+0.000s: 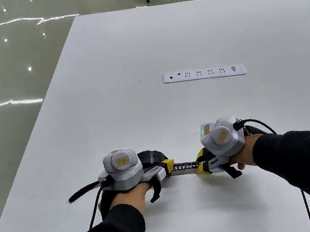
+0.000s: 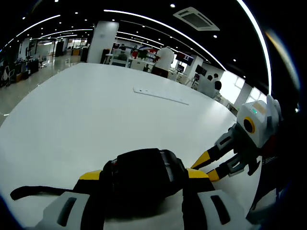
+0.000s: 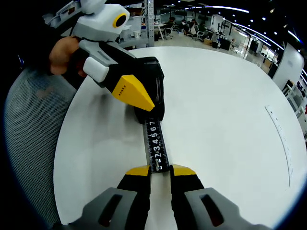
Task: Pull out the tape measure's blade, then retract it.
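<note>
Left tongs [image 2: 144, 175] clamped on the black tape measure case [image 3: 154, 76], which sits on the white desk [image 1: 191, 38] near its front edge. Right tongs [image 3: 159, 170] pinched shut on the blade [image 3: 156, 148] tip, with a short length of blade out between the two.

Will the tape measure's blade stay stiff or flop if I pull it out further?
Probably stiff for now: the short blade runs straight from the case to the right gripper. Longer, it may sag. Released, it likely snaps back.
</note>
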A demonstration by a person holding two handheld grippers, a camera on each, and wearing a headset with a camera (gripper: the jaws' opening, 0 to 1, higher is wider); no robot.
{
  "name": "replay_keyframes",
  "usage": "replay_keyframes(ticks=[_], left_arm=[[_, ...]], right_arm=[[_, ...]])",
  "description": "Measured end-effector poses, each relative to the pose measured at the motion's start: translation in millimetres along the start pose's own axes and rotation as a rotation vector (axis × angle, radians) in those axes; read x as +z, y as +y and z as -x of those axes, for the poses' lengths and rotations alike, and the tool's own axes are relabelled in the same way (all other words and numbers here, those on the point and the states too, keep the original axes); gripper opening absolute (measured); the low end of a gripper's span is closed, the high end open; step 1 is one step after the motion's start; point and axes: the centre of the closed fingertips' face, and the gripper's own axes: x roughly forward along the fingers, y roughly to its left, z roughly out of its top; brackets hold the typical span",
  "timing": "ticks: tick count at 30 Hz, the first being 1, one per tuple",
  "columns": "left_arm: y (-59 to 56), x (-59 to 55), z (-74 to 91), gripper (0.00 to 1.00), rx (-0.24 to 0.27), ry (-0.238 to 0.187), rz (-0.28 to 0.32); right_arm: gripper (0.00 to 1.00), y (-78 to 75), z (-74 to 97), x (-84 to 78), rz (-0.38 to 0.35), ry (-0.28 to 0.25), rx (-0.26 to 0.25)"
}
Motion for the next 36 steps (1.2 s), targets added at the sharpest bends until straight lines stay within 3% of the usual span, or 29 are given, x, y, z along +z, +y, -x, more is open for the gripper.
replay_keyframes(ticks=[3, 5, 8, 9, 10, 20, 26, 36], left_arm=[[-1.0, 0.8, 0.5, 0.62, 0.019, -0.016, -0.029], [-1.2, 1.1, 0.3, 0.62, 0.051, -0.013, -0.091], [-4.6, 8.6, 0.7, 0.62, 0.085, -0.047, -0.249], [-4.6, 8.0, -0.2, 0.62, 0.092, -0.036, -0.265], [-4.7, 6.0, -1.2, 0.62, 0.084, -0.026, -0.228], [-1.7, 4.4, -1.3, 0.6, 0.086, 0.022, -0.237], [1.5, 6.1, 1.1, 0.59, 0.056, 0.008, -0.182], [0.1, 5.8, 0.3, 0.59, 0.035, 0.011, -0.181]], right_arm=[[0.11, -0.4, -0.4, -0.1, -0.009, 0.004, -0.002], [0.11, -0.2, -0.6, 0.3, -0.009, 0.008, -0.007], [0.11, 0.0, -0.3, 0.1, -0.018, 0.012, -0.013], [0.11, -0.2, -0.2, -0.1, -0.024, 0.011, -0.013], [0.11, -0.3, 0.0, -0.2, -0.025, 0.01, -0.014], [0.11, -0.2, 0.3, 0.2, -0.029, -0.003, -0.017], [0.11, -1.1, -0.1, 0.9, -0.034, -0.019, -0.022], [0.11, 5.2, -8.8, 14.4, -0.024, -0.038, -0.01]])
